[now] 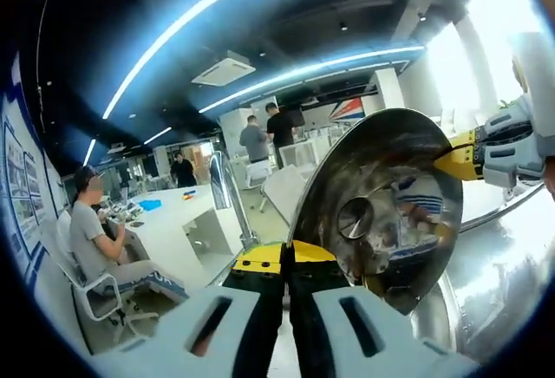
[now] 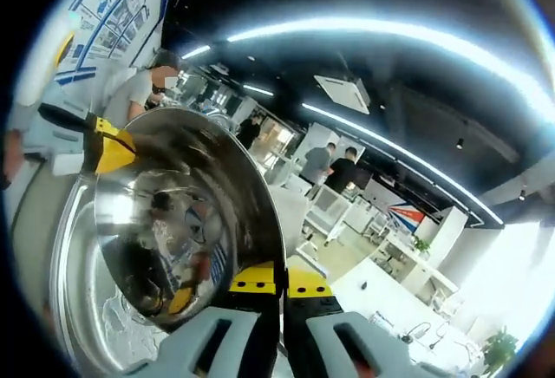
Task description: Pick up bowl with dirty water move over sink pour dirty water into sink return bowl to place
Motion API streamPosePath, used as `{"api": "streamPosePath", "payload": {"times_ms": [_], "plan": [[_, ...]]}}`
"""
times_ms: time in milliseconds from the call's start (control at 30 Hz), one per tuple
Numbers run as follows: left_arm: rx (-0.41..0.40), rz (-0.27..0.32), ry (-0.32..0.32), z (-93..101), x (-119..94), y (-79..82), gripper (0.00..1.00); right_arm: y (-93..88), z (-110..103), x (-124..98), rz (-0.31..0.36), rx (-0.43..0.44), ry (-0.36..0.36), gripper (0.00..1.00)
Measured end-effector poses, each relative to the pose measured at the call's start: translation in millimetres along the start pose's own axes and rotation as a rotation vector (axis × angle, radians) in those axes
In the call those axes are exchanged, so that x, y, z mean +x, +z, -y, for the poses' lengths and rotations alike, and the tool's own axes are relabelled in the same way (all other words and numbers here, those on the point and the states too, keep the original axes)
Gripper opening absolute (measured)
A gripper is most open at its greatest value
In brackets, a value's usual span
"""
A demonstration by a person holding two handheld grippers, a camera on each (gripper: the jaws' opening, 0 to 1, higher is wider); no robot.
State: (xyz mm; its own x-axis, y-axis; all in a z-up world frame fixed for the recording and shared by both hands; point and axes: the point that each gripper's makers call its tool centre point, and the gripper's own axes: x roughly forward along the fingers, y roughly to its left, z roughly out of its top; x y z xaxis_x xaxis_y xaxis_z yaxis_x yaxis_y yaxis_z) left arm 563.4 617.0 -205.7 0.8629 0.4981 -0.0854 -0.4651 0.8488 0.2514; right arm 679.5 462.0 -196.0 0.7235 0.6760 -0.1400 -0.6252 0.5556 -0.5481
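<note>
Steel bowl (image 1: 381, 205) tipped above the sink (image 2: 78, 309), left gripper (image 1: 286, 261) and right gripper (image 2: 279, 284) clamped on opposite rims

Pale grey left gripper (image 1: 287, 261) and right gripper (image 2: 280, 284), black jaws tipped in yellow.

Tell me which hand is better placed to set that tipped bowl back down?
Neither alone, probably. The left gripper and the right gripper each pinch the rim of the steel bowl on opposite sides, holding it tipped over the sink. Both would likely lower it together.
</note>
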Motion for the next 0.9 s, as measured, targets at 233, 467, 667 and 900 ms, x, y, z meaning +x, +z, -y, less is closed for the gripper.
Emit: {"api": "streamPosePath", "payload": {"times_ms": [233, 467, 667, 900], "plan": [[0.007, 0.082, 0.034, -9.6, -2.2, 24.5, 0.0, 19.6, 12.9, -7.5, 0.072, -0.003, -0.042, 0.0], [0.034, 0.123, 0.049, -13.3, -3.9, 38.9, 0.0, 31.7, 21.1, -14.2, 0.115, -0.023, -0.077, 0.0], [0.044, 0.163, 0.066, -17.0, -10.3, 52.5, 0.0, 39.8, 25.9, -20.0, 0.151, -0.022, -0.096, 0.0], [0.058, 0.241, 0.094, -16.6, -21.1, 73.0, 0.0, 54.7, 38.9, -29.9, 0.206, -0.04, -0.133, 0.0]]}}
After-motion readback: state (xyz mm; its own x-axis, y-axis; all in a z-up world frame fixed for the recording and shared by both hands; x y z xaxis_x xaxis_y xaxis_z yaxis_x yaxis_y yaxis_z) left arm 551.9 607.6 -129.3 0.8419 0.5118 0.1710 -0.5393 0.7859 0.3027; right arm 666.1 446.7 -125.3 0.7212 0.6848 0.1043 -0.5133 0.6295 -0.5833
